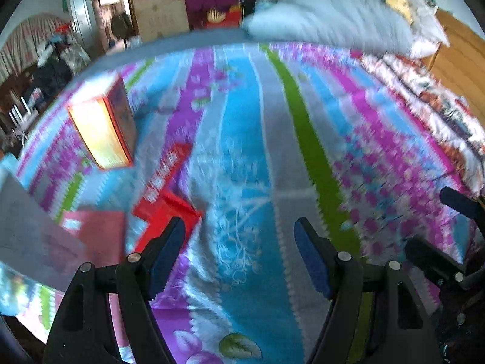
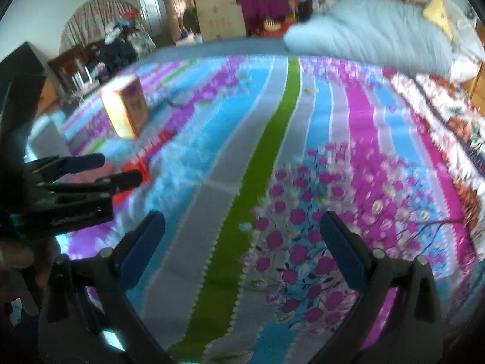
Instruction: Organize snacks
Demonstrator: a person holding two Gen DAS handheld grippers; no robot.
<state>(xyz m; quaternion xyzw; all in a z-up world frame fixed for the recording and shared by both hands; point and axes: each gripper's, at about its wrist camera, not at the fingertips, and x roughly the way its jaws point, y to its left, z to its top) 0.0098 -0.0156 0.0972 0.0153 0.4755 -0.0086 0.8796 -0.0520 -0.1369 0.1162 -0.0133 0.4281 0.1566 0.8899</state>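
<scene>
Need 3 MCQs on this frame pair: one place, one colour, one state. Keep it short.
1. Where do the snack boxes lie relative to the left gripper?
A. ahead and to its left
B. ahead and to its right
C. between its fingers

2. What colour is the flat box nearest the left gripper?
A. green
B. red
C. black

3. What state is the right gripper in?
A. shut on a box
B. shut, holding nothing
C. open, holding nothing

Answers:
1 A: the upright box and the red box both sit left of the fingers on the bedspread.
2 B: its top shows bright red.
3 C: only bedspread shows in the wide gap between the fingers.
</scene>
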